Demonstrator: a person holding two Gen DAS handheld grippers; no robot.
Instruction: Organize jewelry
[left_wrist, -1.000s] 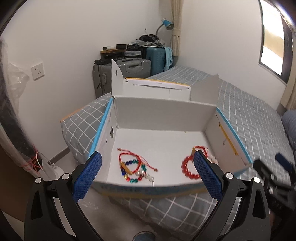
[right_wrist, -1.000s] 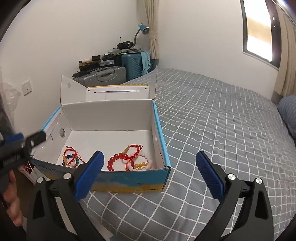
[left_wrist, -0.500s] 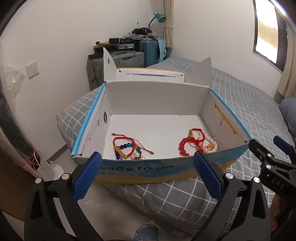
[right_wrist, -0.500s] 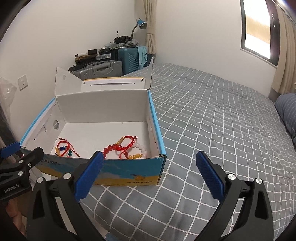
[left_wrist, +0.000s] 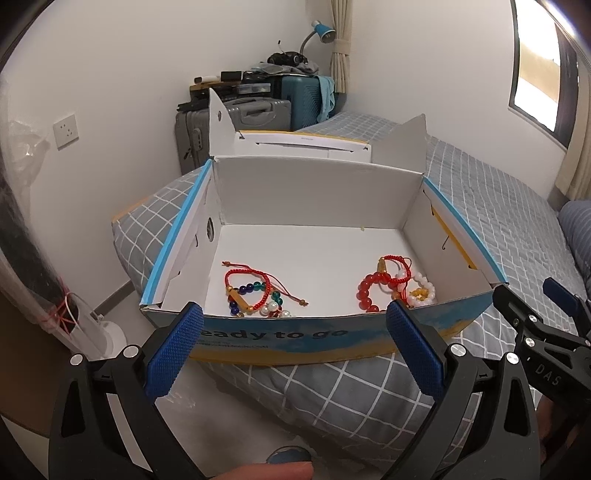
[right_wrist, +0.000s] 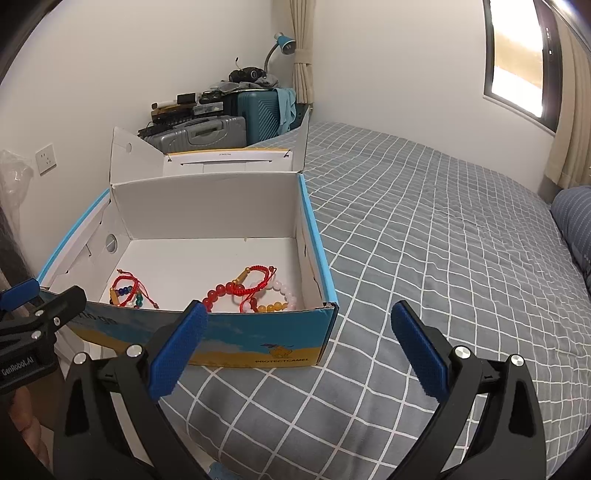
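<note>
Suitcases (left_wrist: 236, 114) behind box (left_wrist: 314, 334) (lid open)

The box (right_wrist: 258, 350) reads "PROTECTCAMEL" and "eady to go"; left gripper (right_wrist: 22, 369) "GenRobot.AI".

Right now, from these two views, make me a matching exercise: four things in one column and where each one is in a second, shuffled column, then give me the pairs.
Things
1. shoebox
2. red bead bracelet
3. blue and green bead bracelet
4. teal suitcase

Places
A. in the box, on its left side
B. on the grey checked bed, at its near corner
C. against the far wall, beside a grey suitcase
D. in the box, on its right side

Pairs: 1-B, 2-D, 3-A, 4-C
</note>
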